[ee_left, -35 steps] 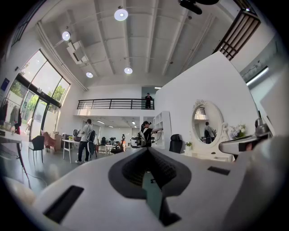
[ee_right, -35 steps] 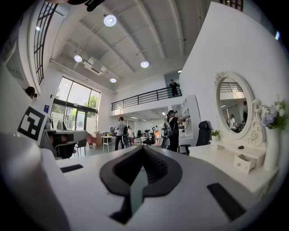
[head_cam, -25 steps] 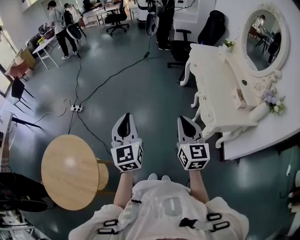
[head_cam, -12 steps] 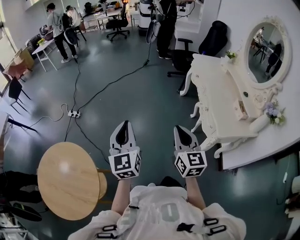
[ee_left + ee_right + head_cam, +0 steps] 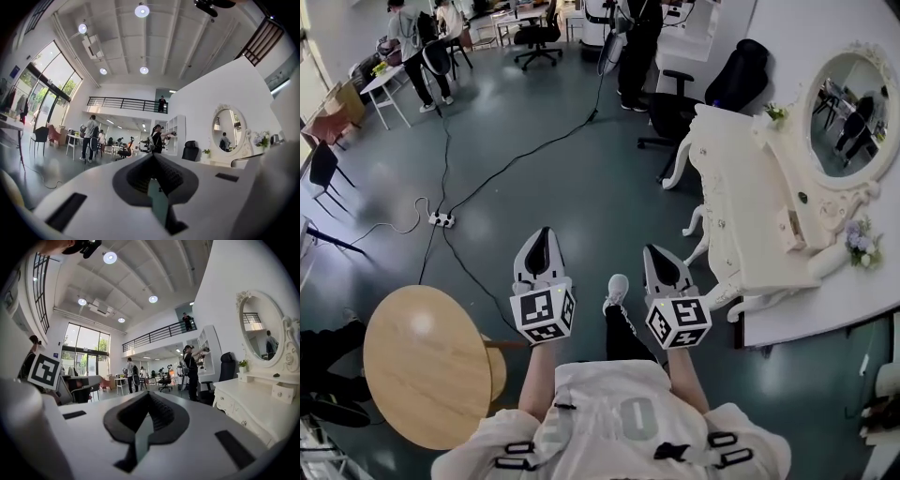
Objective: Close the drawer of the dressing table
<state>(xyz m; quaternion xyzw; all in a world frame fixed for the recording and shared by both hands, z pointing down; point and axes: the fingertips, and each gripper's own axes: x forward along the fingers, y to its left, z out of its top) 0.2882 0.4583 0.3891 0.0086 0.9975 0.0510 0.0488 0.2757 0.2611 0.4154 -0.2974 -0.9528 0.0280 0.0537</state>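
Dressing table (image 5: 741, 178) white, carved; mirror (image 5: 853, 108) oval, ornate-framed.

Dressing table (image 5: 742, 187) mirror (image 5: 853, 112) partly off-frame

Open-plan office: desks (image 5: 386, 81), swivel chairs (image 5: 535, 37)

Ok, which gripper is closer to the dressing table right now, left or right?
Right. The right gripper hangs just off the dressing table's front corner, not touching it. The left gripper sits farther out over the floor, on the far side of the right one.
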